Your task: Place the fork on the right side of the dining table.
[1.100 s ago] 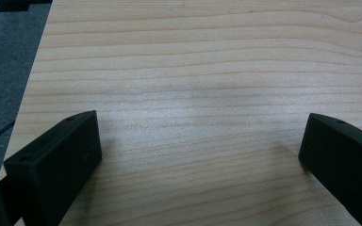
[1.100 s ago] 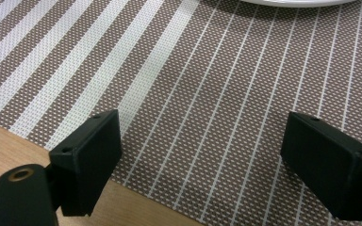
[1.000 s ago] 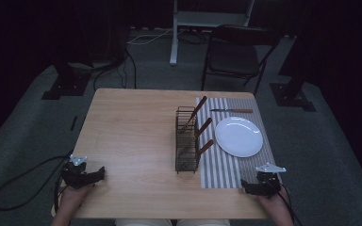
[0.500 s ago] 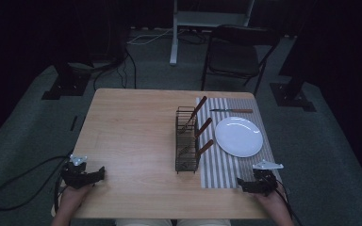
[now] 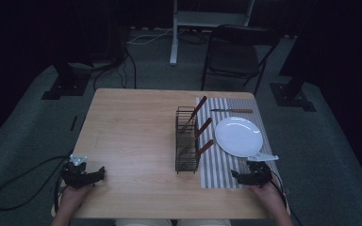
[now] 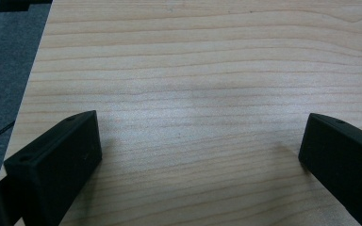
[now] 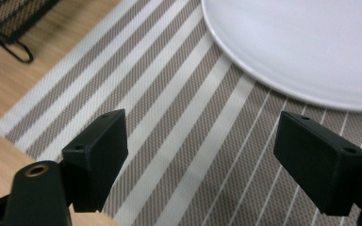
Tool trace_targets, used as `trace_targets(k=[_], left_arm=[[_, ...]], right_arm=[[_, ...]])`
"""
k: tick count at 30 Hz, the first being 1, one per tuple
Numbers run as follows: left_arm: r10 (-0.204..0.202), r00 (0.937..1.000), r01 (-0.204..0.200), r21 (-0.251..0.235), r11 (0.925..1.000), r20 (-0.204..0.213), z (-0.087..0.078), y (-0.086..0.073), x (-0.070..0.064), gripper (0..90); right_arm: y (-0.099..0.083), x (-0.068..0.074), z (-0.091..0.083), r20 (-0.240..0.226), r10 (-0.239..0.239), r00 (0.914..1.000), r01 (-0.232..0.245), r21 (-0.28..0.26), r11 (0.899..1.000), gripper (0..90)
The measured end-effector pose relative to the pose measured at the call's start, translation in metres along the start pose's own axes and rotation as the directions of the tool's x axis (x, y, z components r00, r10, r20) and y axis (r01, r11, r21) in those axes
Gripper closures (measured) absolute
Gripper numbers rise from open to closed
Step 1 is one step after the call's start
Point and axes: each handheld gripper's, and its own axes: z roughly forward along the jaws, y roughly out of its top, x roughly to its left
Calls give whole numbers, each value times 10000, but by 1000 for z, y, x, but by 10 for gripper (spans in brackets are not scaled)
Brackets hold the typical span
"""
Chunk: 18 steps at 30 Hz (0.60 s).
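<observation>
1. Near the counter's [image 5: 132, 127] front left corner, the left claw [image 5: 98, 174] is held released over bare wood (jaws wide apart).
2. Over the striped mat's [image 5: 217, 165] front edge, the right claw [image 5: 235, 177] is held released, empty.
3. A white plate [image 5: 238, 136] is seen on the mat, beside a wire rack [image 5: 186, 141] of wooden-handled utensils [image 5: 202, 127].

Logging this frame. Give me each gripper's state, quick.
Left gripper: open, empty, over the table.
Right gripper: open, empty, over the placemat.
</observation>
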Motion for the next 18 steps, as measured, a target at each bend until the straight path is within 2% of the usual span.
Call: trace_targets(k=[9, 12, 18], left_arm=[[0, 10000, 0, -2, 10000, -2, 0, 0, 0, 2], [0, 10000, 0, 0, 10000, 0, 0, 0, 0, 2], [2, 10000, -2, 1, 10000, -1, 0, 0, 0, 2]], right_arm=[[18, -4, 1, -55, -94, 9999, 92, -220, 9997, 185], [32, -8, 1, -145, -136, 9998, 129, -447, 9989, 198], [47, -9, 2, -129, -252, 9996, 246, -466, 9986, 199]])
